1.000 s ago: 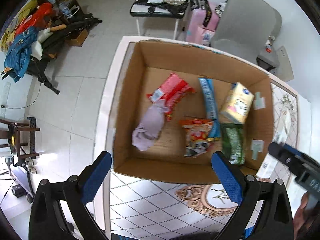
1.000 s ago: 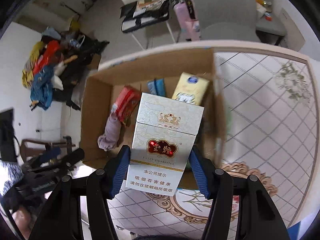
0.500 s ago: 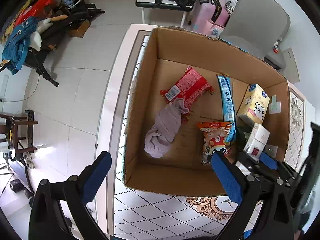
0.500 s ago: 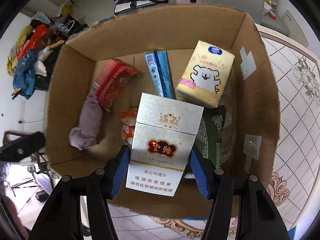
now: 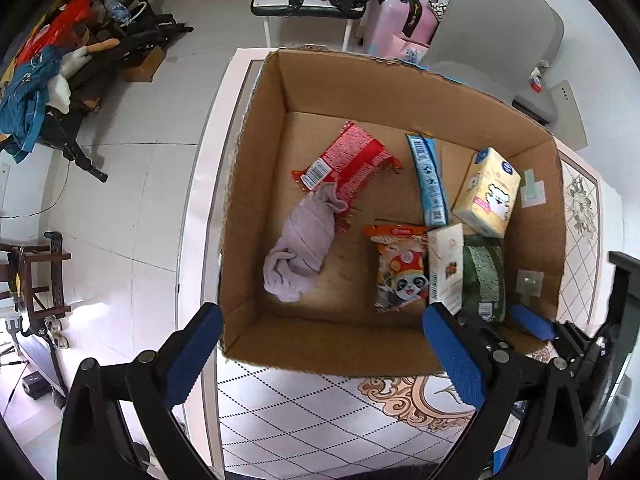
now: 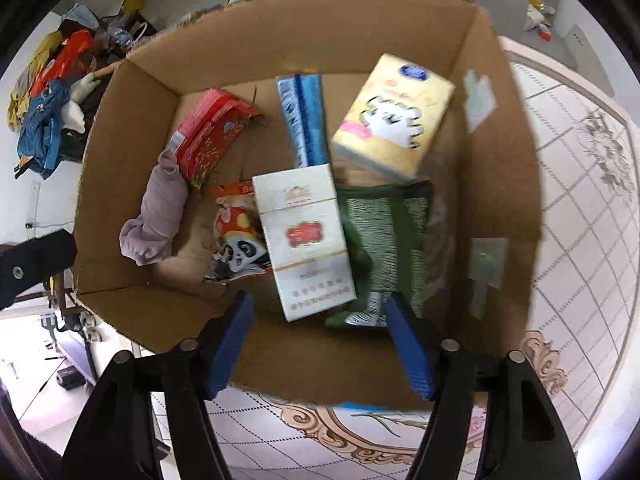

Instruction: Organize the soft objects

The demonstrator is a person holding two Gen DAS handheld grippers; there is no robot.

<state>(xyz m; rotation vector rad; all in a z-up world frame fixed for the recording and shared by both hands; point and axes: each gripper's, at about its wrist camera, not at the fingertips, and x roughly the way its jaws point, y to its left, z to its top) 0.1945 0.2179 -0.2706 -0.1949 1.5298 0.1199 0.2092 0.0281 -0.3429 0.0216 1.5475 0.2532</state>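
An open cardboard box (image 5: 256, 200) (image 6: 120, 160) stands on the table. In it lie a purple cloth (image 5: 304, 248) (image 6: 158, 216), a red snack packet (image 5: 348, 160), a blue packet (image 5: 428, 180), a yellow tissue pack (image 5: 488, 196), a panda snack bag (image 5: 400, 272) and a green packet (image 5: 484, 276). A white cigarette carton (image 6: 304, 236) (image 5: 444, 268) rests between the panda bag and the green packet. My right gripper (image 6: 319, 302) hangs over the box's near wall; its jaws are opening and the pads are off the carton. My left gripper (image 5: 320, 320) is open and empty before the box.
The box sits on a table with a patterned cloth (image 5: 320, 408). Beyond the table are a grey chair (image 5: 492, 28), a pink suitcase (image 5: 400, 16), a small cluttered table (image 5: 308, 0) and a pile of clothes (image 5: 40, 80) on the floor at left.
The right gripper sank toward the box with the white carton, then its jaws spread and the carton dropped onto the packets inside. The left gripper stayed open in place.
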